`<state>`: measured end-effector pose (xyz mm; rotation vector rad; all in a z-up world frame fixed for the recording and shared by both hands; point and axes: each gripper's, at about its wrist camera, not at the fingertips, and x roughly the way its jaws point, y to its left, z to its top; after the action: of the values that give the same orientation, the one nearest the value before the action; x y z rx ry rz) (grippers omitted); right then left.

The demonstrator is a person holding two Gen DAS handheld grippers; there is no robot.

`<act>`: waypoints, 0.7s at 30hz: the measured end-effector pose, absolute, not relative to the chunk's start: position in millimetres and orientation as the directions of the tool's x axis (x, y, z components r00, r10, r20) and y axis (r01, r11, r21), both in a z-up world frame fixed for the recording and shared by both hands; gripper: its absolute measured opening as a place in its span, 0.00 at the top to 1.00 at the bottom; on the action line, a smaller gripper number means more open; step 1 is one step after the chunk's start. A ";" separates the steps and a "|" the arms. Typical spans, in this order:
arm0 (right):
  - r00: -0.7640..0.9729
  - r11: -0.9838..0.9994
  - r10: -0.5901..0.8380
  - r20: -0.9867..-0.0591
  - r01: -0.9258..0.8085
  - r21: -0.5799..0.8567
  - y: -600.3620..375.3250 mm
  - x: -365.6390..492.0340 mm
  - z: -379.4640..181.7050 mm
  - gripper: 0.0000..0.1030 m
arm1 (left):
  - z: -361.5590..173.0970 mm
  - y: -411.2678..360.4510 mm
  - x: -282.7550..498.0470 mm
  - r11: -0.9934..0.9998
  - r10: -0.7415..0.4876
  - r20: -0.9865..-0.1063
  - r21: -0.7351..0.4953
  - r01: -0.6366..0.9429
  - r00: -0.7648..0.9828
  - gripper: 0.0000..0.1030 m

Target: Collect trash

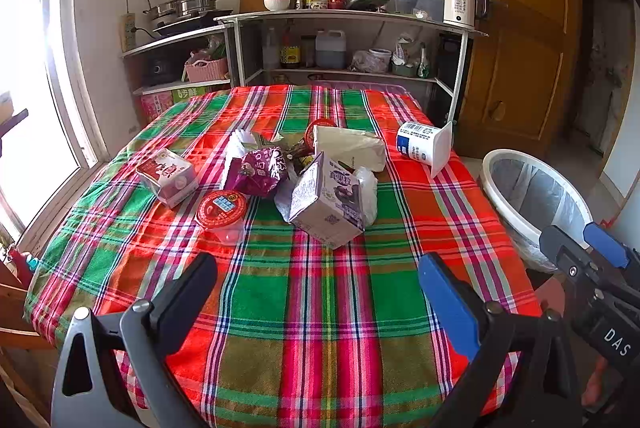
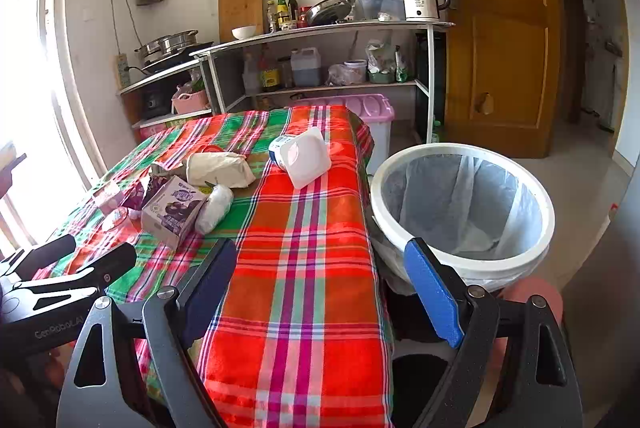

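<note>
Trash lies in a loose heap on the plaid tablecloth point(image 1: 320, 308): a purple milk carton point(image 1: 326, 203), a pink carton point(image 1: 168, 176), a red-lidded cup point(image 1: 221, 208), a purple snack bag point(image 1: 256, 169), a cream paper pack point(image 1: 350, 147) and a white yogurt tub point(image 1: 426, 146) on its side. A white bin point(image 2: 464, 211) with a clear liner stands off the table's right edge. My left gripper point(image 1: 318, 292) hovers open over the near cloth, nothing between its fingers. My right gripper point(image 2: 320, 288) is open above the table's right edge, beside the bin.
A metal shelf unit point(image 1: 348, 39) with pots, bottles, a kettle point(image 1: 460, 3) and a cutting board stands behind the table. A bright window is at the left and a wooden door point(image 2: 500, 47) at the right. A purple-lidded box point(image 2: 360, 111) sits past the table's far corner.
</note>
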<state>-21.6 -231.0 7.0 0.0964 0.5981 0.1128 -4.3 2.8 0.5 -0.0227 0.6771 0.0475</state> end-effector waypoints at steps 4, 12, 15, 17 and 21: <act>0.819 0.989 0.134 -0.557 -0.079 0.121 -230.8 -21.3 7.1 0.16 | 0.2 4.1 -4.2 0.998 0.041 -0.629 -0.006 -0.057 0.777 0.01; 0.820 0.990 0.132 -0.556 -0.080 0.116 -229.2 -21.9 6.9 0.16 | 0.1 5.1 -5.7 0.998 0.049 -0.627 0.000 -0.063 0.778 0.01; 0.820 0.990 0.132 -0.557 -0.082 0.114 -228.5 -22.2 6.6 0.16 | 0.1 7.1 -6.1 0.998 0.053 -0.628 0.001 -0.067 0.776 0.01; 0.821 0.990 0.131 -0.556 -0.081 0.115 -228.1 -22.7 6.9 0.16 | -0.3 6.9 -6.6 0.998 0.055 -0.629 0.003 -0.069 0.776 0.01; 0.821 0.990 0.131 -0.556 -0.081 0.114 -227.3 -23.3 7.4 0.16 | 0.1 7.5 -7.0 0.997 0.056 -0.629 0.002 -0.071 0.776 0.01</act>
<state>-23.3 -227.3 7.4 0.0864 0.5975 0.1128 -7.0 7.5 0.1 -0.0225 0.6798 0.0691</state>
